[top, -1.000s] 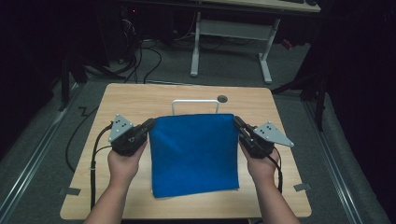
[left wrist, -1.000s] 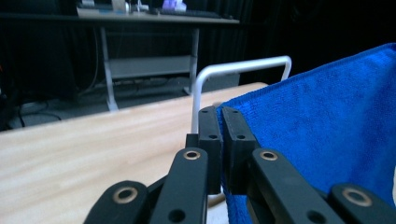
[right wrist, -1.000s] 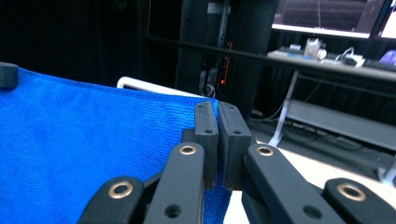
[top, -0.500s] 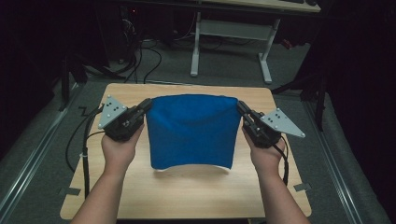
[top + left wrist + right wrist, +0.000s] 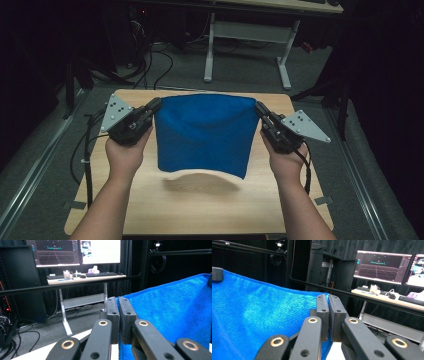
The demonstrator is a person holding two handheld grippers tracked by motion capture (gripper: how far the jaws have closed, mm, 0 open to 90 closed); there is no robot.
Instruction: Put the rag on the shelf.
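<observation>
Blue terry cloth (image 5: 204, 134), rectangular, hangs in the air above the light wooden table (image 5: 200, 205), stretched between two grippers by its top corners. Top edge sags a little in the middle; bottom edge hangs free over the table centre, its shadow on the wood below.

Left of the cloth: left gripper (image 5: 152, 106), black with a grey three-cornered plate, held in the person's left hand (image 5: 124, 155). Jaws pressed together, pinching the cloth's top-left corner. In the left gripper view (image 5: 118, 302) the blue fabric edge sits between the two closed jaws and the cloth spreads off to the right of them.

Right of the cloth: right gripper (image 5: 260, 111), same build, held in the right hand (image 5: 286, 162). Jaws pressed together, pinching the top-right corner. In the right gripper view (image 5: 328, 300) the fabric is caught between the jaws and spreads to the left of them.

Beyond the cloth, past the table's far edge: a white-legged desk (image 5: 250, 35) carrying lit monitors (image 5: 382, 266) and a keyboard (image 5: 103, 274). Black cables (image 5: 145, 60) lie on the grey floor beyond the cloth's left side.
</observation>
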